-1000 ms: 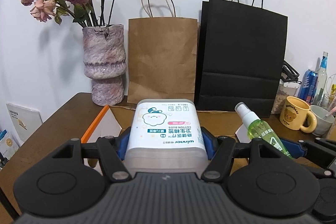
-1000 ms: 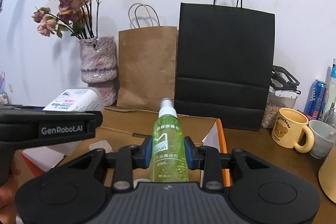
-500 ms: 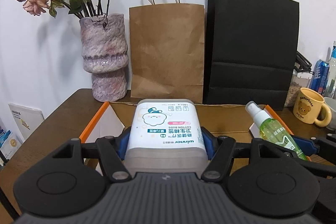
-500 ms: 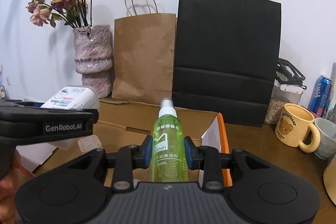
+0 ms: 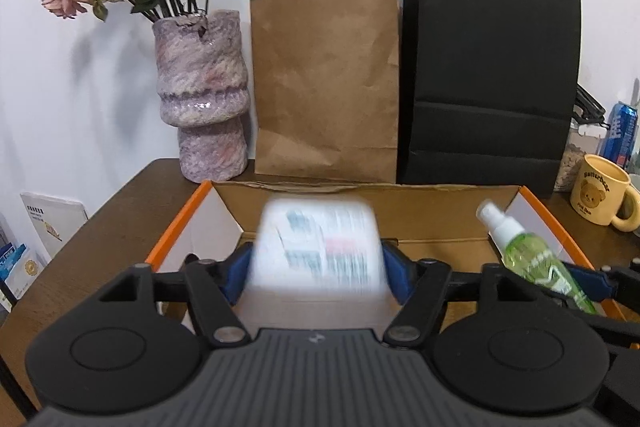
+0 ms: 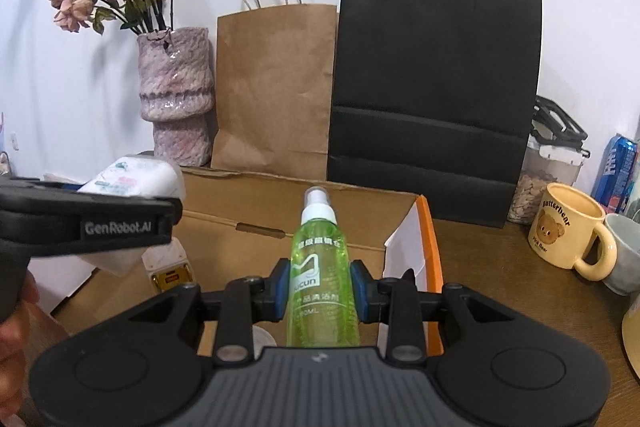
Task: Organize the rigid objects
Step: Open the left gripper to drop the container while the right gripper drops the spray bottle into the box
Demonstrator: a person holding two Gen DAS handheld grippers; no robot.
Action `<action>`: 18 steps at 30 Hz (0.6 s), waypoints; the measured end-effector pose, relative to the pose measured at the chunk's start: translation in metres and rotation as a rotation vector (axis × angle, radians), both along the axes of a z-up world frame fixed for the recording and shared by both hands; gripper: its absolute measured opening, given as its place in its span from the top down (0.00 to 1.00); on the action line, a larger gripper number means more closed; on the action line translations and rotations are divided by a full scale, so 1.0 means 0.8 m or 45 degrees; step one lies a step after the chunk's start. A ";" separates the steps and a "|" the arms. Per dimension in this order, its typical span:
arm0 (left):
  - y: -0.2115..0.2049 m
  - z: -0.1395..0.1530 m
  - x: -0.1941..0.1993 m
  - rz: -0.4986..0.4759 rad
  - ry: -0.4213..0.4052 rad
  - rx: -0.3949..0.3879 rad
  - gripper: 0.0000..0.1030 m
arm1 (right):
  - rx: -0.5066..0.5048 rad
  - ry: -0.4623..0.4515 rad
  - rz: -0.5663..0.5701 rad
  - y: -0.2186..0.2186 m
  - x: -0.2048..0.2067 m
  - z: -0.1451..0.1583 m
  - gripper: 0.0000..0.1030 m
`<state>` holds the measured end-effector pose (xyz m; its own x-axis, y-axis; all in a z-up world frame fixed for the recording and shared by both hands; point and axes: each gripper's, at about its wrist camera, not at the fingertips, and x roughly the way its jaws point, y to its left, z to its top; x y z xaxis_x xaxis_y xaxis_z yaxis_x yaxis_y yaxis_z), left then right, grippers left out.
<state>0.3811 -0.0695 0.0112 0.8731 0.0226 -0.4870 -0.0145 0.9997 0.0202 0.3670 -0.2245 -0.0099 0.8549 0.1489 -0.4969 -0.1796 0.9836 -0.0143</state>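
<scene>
A: Where's the cotton-bud box (image 5: 318, 247)?
B: Blurred, over the open carton (image 5: 400, 203), between the left hand-held gripper (image 5: 316, 263)'s opening jaws.
A: The right hand-held gripper (image 6: 320, 285)?
B: Clamps the green spray bottle (image 6: 320, 267) above that carton.

vase (image 5: 201, 99): glossy ceramic | bags (image 5: 326, 83): matt paper | table (image 5: 132, 195): wood

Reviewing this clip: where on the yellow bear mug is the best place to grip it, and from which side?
Take the yellow bear mug by its handle, coming from the right. It stands upright with the handle loop facing right, though a grey cup crowds that side; failing that, pinch the open rim from above.
</scene>
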 end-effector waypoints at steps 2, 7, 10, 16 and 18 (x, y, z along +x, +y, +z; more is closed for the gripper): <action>0.000 0.003 -0.002 0.011 -0.020 0.014 0.13 | 0.006 -0.008 -0.007 -0.002 0.000 0.000 0.61; 0.002 0.005 -0.003 0.033 -0.032 0.017 0.00 | -0.002 -0.065 -0.051 -0.005 -0.007 0.005 0.10; 0.005 0.006 -0.002 0.052 -0.030 0.011 0.00 | 0.008 -0.070 -0.062 -0.007 -0.006 0.005 0.00; 0.007 0.006 0.000 0.065 -0.023 0.008 0.00 | -0.001 -0.060 -0.059 -0.006 -0.005 0.005 0.00; 0.007 0.006 -0.001 0.066 -0.024 0.008 0.00 | -0.006 -0.061 -0.056 -0.005 -0.006 0.005 0.00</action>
